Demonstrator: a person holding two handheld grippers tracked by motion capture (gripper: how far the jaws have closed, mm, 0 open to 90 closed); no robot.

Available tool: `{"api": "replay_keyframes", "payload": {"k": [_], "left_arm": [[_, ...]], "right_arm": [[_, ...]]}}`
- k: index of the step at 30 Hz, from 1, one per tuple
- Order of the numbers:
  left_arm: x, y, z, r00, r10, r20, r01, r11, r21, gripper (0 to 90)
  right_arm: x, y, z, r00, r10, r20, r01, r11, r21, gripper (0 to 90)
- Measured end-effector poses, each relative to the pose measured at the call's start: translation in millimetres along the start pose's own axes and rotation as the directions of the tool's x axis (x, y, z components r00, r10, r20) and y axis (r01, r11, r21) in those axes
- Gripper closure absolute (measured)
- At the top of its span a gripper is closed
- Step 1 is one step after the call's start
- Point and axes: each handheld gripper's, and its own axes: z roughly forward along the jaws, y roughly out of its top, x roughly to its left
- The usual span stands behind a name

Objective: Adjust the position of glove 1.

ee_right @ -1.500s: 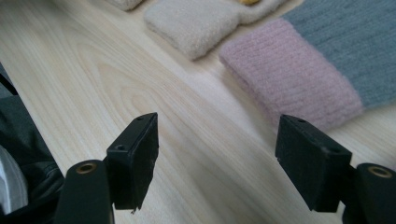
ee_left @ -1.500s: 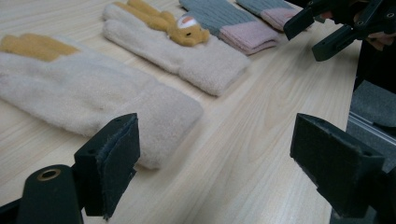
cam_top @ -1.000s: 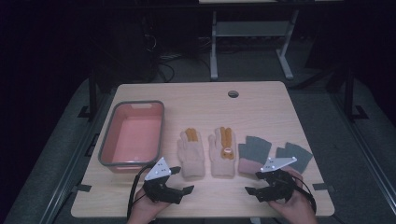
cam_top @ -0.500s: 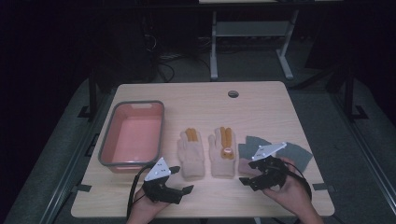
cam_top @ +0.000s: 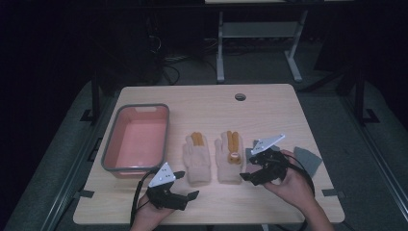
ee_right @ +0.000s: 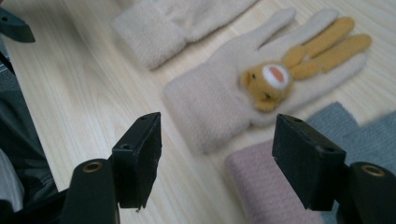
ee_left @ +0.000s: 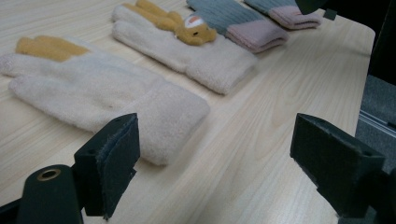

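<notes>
Right hand-held gripper (cam_top: 248, 174), jaws apart, is held over the bear glove (cam_top: 230, 155) cuff. Left hand-held gripper (cam_top: 188, 185), jaws apart, is held near the plain cream glove (cam_top: 197, 158) on the bench (cam_top: 269, 110)

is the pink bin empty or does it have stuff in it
Empty: the high view shows the bin's bare pink floor, and the gloves lie on the table beside it.

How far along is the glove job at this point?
Nothing looks done: the bin holds nothing, and both cream gloves and the grey gloves lie on the table. In hand: the open right claw hovers beside them; the left claw waits open. All gloves remain.
</notes>
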Motion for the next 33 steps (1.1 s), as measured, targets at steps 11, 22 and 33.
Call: {"api": "replay_keyframes", "payload": {"k": [11, 22, 33], "left_arm": [[-2.5, 2.8, 1.2, 1.0, 0.005, 0.008, -0.005, 0.9999, -0.015, 16.0], [-3.5, 2.1, 1.6, 1.0, 0.005, 0.005, -0.005, 0.9999, -0.009, 16.0], [-3.4, 1.3, 3.0, 1.0, 0.004, 0.006, -0.004, 1.0, -0.005, 16.0]], "right_arm": [[-5.0, 23.9, 4.4, 0.9998, -0.019, -0.006, 0.02, 0.999, 0.027, 33.5], [-10.7, 39.2, 19.8, 0.9998, -0.022, -0.002, 0.022, 0.998, 0.066, 34.5], [-27.1, 46.1, 44.8, 0.9998, 0.017, 0.008, -0.018, 0.992, 0.122, 34.6]]}}
